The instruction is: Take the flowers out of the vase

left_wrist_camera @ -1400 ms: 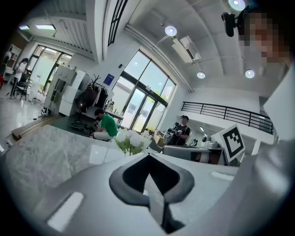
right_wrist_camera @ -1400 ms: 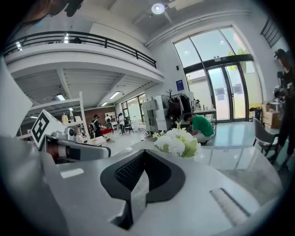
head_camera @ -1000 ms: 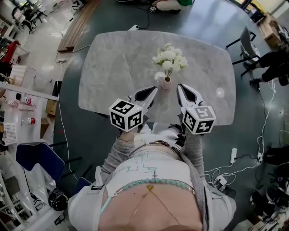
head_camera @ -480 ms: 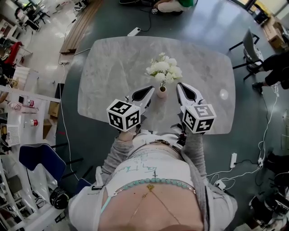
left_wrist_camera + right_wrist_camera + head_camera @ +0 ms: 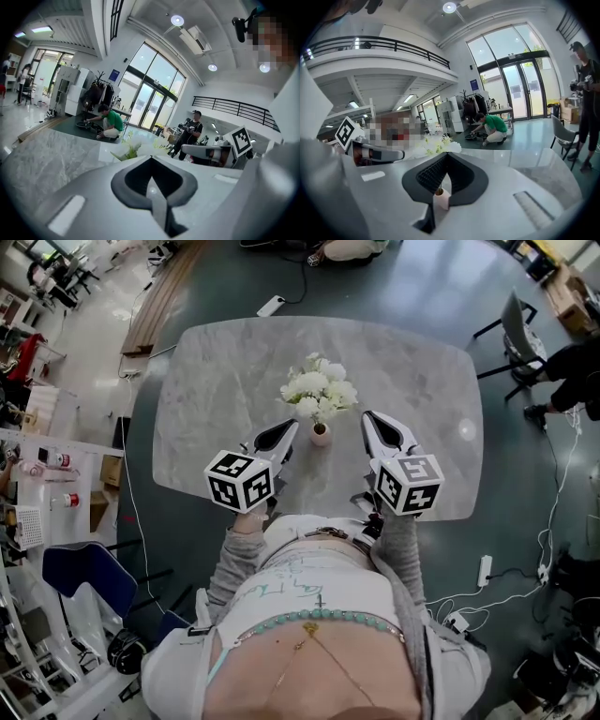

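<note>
A bunch of white flowers [image 5: 319, 390] stands upright in a small pale pink vase [image 5: 321, 434] near the middle of the grey marble table [image 5: 216, 381]. My left gripper [image 5: 285, 430] lies just left of the vase and my right gripper [image 5: 368, 420] just right of it, both clear of it. Both have their jaws together with nothing held. In the left gripper view the blooms [image 5: 137, 148] rise just beyond my left gripper [image 5: 151, 160]. In the right gripper view the vase [image 5: 441, 198] shows through the jaw cutout below my right gripper [image 5: 446, 155], with the flowers [image 5: 440, 144] above.
A small white round object [image 5: 459, 431] lies on the table at the right. A dark chair [image 5: 511, 324] stands off the table's right end, a blue chair [image 5: 75, 568] at the lower left. Cables [image 5: 487, 587] run over the floor. A person in green [image 5: 492, 126] crouches beyond the far edge.
Both grippers have moved forward over the table, so their tips now flank the vase instead of lying short of it. Both stayed shut. Vase and flowers have not moved on the table.
</note>
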`<state>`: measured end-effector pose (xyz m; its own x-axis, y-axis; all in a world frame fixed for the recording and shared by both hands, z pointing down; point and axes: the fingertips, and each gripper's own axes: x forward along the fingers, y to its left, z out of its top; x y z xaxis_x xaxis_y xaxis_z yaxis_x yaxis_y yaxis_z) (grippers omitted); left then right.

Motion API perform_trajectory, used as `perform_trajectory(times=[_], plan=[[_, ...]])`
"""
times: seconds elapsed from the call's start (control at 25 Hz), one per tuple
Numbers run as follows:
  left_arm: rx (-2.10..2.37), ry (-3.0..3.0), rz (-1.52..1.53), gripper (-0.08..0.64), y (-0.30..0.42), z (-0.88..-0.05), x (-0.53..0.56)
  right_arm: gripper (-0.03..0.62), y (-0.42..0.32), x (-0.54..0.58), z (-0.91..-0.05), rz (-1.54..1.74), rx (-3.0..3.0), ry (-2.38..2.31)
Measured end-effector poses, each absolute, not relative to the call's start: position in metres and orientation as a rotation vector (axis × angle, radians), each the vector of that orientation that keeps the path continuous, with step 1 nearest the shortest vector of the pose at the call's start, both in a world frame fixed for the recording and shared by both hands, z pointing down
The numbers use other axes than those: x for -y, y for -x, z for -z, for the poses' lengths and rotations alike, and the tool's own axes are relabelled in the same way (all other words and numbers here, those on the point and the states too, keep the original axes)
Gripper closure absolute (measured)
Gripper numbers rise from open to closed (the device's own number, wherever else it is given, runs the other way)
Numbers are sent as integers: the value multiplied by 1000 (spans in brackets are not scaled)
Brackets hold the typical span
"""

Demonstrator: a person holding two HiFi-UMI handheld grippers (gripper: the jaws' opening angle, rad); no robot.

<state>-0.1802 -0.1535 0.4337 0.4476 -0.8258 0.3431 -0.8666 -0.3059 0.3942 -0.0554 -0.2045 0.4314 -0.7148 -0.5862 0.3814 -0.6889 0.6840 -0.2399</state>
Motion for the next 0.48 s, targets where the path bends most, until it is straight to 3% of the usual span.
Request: perform_trajectory(times=[0.48], plan=[[1397, -2157, -166, 560, 195, -448, 170, 566, 43, 221, -446, -608, 2590, -1098]])
